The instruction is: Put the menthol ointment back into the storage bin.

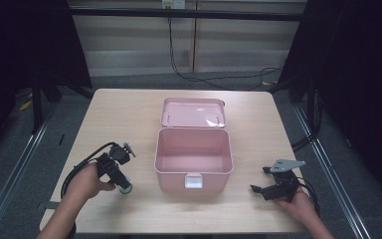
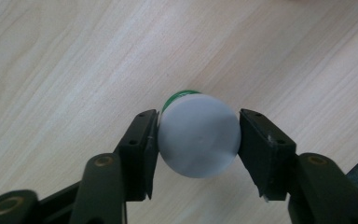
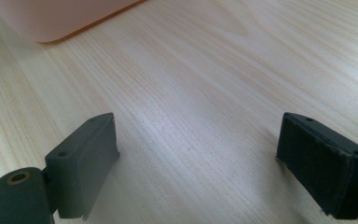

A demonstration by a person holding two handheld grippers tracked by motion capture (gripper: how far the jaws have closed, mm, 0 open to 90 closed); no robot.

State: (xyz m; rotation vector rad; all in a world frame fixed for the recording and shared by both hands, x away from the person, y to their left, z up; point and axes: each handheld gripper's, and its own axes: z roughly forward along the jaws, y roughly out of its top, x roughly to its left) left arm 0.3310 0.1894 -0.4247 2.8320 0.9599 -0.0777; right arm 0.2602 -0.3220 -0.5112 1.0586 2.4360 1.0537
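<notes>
Near the tabletop's point(image 1: 129, 114) left front corner, the left gripper's point(image 2: 198, 140) jaws clamp a small white-capped, green-banded bottle point(image 2: 199, 135); the right gripper's point(image 3: 198, 163) jaws gape wide, empty, by the open pink plastic box point(image 1: 193, 157).

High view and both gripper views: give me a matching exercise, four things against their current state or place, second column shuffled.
Things:
1. pink plastic box
2. small white-capped bottle
3. left gripper
4. right gripper

States:
A. jaws wide apart over bare wooden table
B. lid swung back, inside empty
C. pinched between two black jaws
D. shut on the bottle's cap

Pairs: 1-B, 2-C, 3-D, 4-A
</notes>
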